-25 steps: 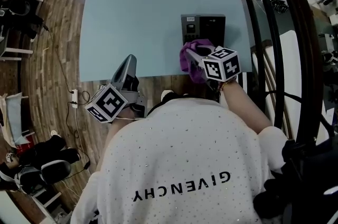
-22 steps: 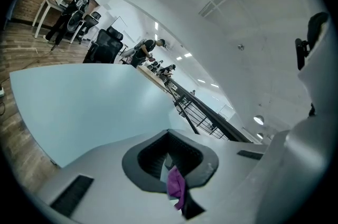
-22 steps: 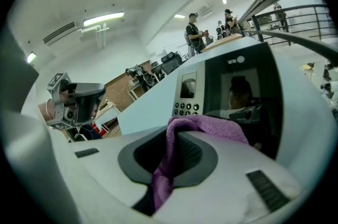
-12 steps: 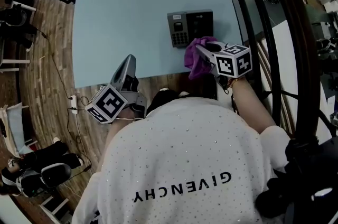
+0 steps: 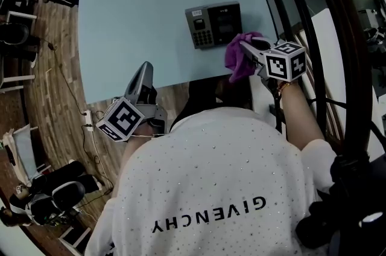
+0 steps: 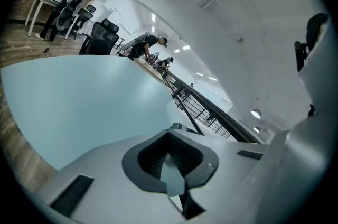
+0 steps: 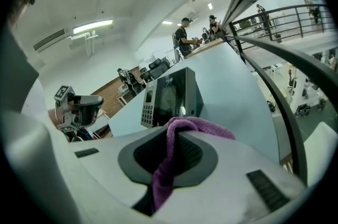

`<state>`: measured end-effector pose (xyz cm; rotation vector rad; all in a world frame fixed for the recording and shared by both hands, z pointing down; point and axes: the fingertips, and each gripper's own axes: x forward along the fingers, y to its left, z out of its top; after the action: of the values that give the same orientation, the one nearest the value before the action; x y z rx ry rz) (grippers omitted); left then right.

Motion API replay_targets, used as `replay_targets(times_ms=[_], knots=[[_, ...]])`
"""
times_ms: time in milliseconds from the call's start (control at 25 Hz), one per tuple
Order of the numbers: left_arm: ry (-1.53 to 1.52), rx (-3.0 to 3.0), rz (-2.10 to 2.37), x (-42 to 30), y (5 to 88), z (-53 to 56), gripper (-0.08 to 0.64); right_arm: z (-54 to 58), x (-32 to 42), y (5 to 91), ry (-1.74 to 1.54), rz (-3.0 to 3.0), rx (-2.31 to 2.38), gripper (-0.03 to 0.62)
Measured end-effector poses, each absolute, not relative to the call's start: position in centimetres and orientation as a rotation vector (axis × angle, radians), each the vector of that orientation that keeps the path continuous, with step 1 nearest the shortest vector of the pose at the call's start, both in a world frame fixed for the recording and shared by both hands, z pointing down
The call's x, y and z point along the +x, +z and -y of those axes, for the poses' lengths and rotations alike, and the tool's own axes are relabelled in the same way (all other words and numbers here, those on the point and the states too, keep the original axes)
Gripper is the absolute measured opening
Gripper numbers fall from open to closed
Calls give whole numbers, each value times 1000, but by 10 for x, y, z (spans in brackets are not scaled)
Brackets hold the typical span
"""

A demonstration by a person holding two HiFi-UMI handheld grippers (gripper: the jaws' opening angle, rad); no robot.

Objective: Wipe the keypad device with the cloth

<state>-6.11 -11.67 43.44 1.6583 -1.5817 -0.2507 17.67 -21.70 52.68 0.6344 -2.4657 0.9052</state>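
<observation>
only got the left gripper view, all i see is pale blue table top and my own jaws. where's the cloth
Observer: The purple cloth is clamped in the right gripper, whose jaws are shut on it.
Operator: ok and the keypad thing
Observer: The dark grey keypad device sits on the pale blue table, towards its right side.
Operator: is the cloth on it
Observer: In the head view the cloth is by the device's near right corner, not over its keys. I can't tell whether they touch.
</observation>
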Motion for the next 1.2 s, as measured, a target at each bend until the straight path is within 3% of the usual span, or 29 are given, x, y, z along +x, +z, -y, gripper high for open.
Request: replay_targets(times_ms=[520, 1200], knots=[[-247, 1689, 1564, -70, 438, 136, 3, 316, 181, 449, 761, 2560, 982, 26], [-317, 1705, 1625, -93, 411, 145, 3, 308, 191, 479, 1122, 2498, 1103, 28]])
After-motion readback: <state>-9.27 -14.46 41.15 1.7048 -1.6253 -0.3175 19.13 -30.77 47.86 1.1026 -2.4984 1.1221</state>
